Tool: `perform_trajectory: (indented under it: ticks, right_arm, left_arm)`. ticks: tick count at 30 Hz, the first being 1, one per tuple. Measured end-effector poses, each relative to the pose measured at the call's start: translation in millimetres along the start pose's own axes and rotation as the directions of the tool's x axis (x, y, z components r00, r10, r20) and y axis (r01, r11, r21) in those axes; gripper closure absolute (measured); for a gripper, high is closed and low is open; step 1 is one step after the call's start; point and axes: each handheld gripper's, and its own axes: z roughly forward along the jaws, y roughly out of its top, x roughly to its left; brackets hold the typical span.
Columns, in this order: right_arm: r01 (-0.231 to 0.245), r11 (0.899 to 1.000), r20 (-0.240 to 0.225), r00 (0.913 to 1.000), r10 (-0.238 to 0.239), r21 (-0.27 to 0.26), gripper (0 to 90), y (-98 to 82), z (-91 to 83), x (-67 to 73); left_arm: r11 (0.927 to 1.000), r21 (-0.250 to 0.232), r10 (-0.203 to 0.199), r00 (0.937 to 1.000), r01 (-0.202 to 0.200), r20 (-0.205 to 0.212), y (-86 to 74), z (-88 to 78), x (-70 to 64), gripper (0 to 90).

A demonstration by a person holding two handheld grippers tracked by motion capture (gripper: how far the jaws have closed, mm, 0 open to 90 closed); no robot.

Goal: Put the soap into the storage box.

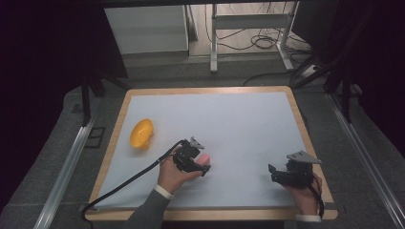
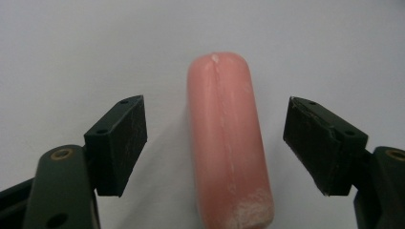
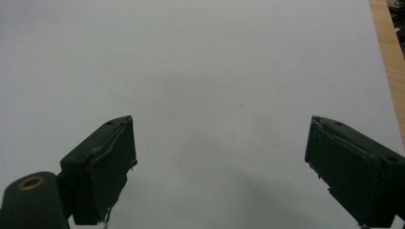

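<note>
Jaws on my left gripper stand wide, one on each side of the pink sausage, with a clear gap on both sides and no contact that I can see. It lies flat on the white surface with its long axis running straight away from the camera, squarely between the pads, so a plain squeeze across its width looks like all the next move needs (no turning of the hand, I judge). Its near end is cut off by the bottom edge of the left gripper view, so I can't tell how deep it sits between the jaws.

From the high view, the left gripper is right at the sausage, near the front middle of the surface, while the right gripper rests well apart toward the right edge, its jaws also wide and holding nothing. A yellow bowl lies tilted at the far left; what it holds, if anything, I can't make out.
</note>
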Motion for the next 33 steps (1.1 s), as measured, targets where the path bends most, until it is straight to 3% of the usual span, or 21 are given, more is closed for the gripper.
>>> perform_trajectory:
  ticks: [19, 24, 28, 33]
  right_arm:
    - [0.010, 1.000, 0.013, 0.9999, -0.010, 0.007, 9.8, -0.1, 0.7, 0.7]
    - [0.012, 1.000, 0.016, 0.9998, -0.012, 0.010, 9.9, -0.1, 1.2, 1.6]
    - [0.012, 1.000, 0.017, 0.9998, -0.012, 0.009, 9.9, 0.0, 1.0, 1.4]
    - [0.017, 1.000, 0.013, 0.9998, -0.017, 0.008, 9.9, 0.2, 1.3, 2.5]
  left_arm:
    - [0.9990, 0.043, -0.005, 0.9999, 0.005, -0.009, -2.6, 13.6, -0.8, 41.5]
    - [0.9988, 0.049, -0.005, 1.0000, 0.005, 0.007, -2.5, 14.5, -0.2, 52.8]
    - [0.9989, 0.048, -0.002, 0.9999, 0.002, -0.012, -3.0, 13.4, -0.6, 58.4]
    - [0.9988, 0.049, -0.002, 0.9999, 0.003, -0.012, -3.0, 12.9, -0.5, 59.9]
